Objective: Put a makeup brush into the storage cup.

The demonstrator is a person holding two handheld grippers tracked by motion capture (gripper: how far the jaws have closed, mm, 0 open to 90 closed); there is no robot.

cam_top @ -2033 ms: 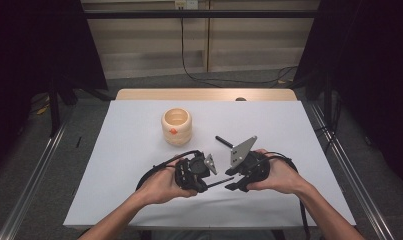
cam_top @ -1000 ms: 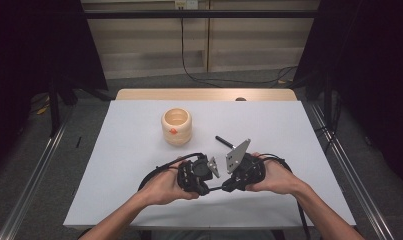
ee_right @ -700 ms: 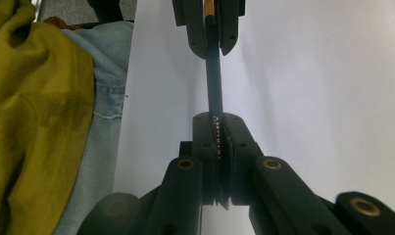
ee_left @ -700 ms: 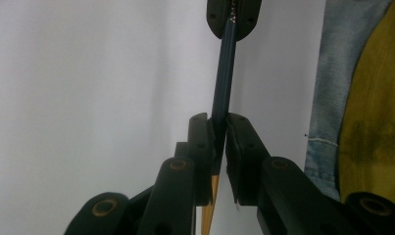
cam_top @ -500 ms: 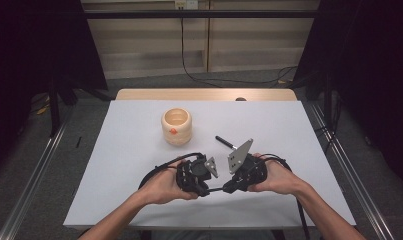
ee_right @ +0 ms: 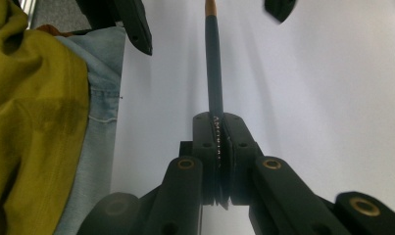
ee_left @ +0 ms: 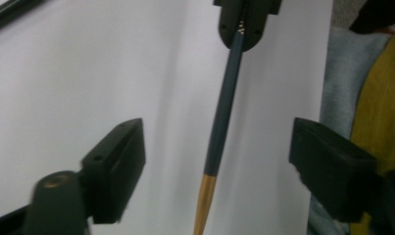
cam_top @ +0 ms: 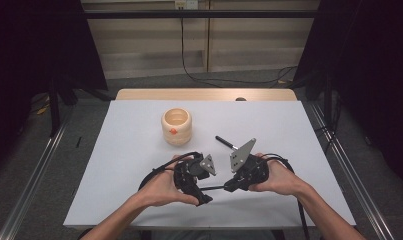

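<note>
Your right gripper has its jaws pressed onto one end of the pencil, which runs straight out ahead of them. Your left gripper has just been opening its jaws; they stand spread, the pencil's gold end between them, untouched. Held at one end only, the pencil could pivot or slip onto the desk if you tilt it.

Left tool jaws just opened; pen between, untouched.
</note>
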